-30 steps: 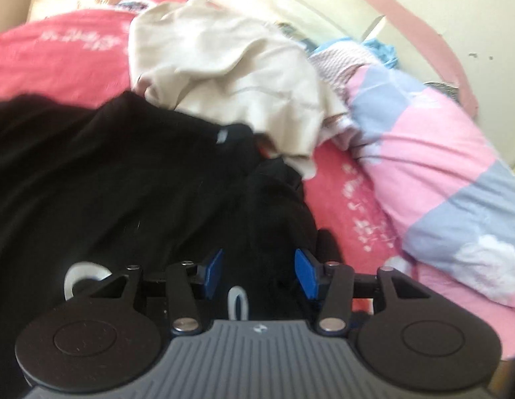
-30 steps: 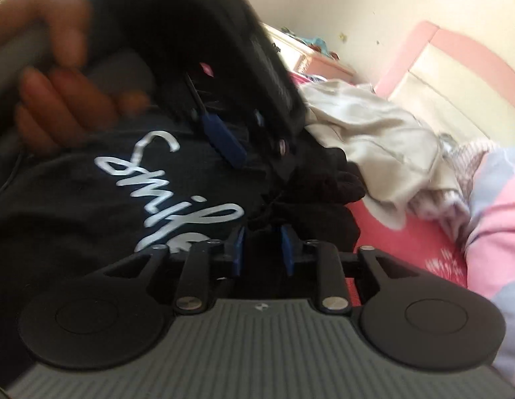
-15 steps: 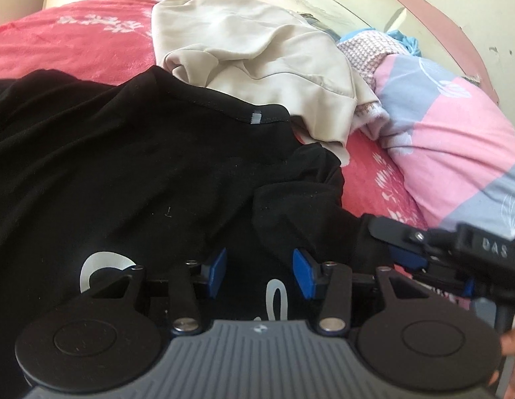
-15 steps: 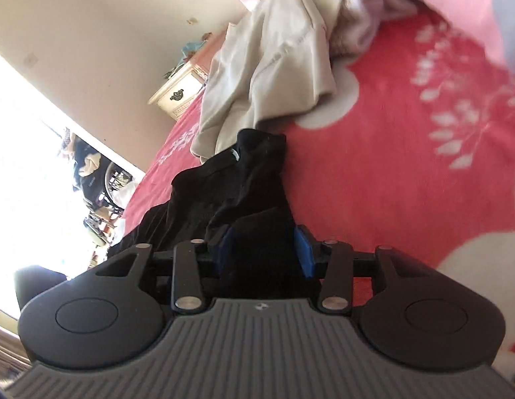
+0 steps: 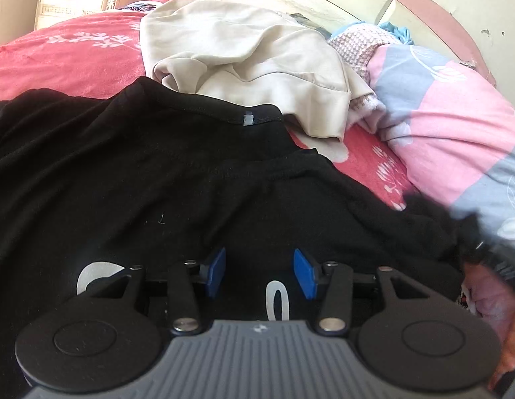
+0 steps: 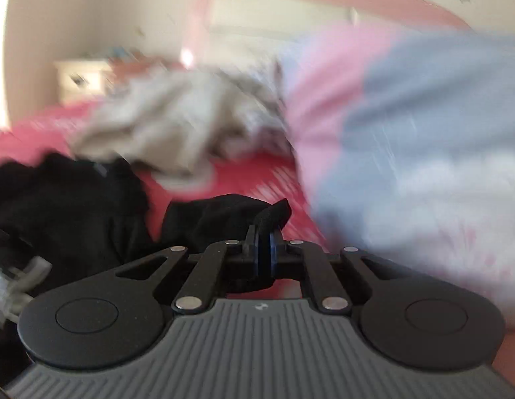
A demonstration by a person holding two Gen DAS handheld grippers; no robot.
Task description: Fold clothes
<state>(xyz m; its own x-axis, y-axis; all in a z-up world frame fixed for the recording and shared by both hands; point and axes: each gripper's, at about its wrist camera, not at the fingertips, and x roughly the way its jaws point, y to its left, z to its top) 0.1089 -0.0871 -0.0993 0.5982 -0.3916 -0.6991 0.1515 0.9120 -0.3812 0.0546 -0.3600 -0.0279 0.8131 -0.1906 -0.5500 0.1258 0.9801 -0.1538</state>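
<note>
Since half a sec ago the right gripper [image 6: 264,244] has rolled back upright and clamped on the black sleeve [image 6: 224,216]; before, its jaws stood apart over that cloth. Left gripper [image 5: 259,274] barely shifted: jaws apart, gripping nothing, hovering over the black T-shirt [image 5: 124,183], which lies spread across the red bedspread [image 5: 74,60] w/ its collar toward the headboard end, touching the beige garment [image 5: 244,53]. Sleeve sits toward the bed's right side, near the pink-and-blue quilt [image 5: 456,126].

Risks, as I judge: only a thin bit of hem is pinched, so a fast pull could slip it free; w/ the body unpinned, dragging the sleeve could bunch the shirt or snag the beige garment.
</note>
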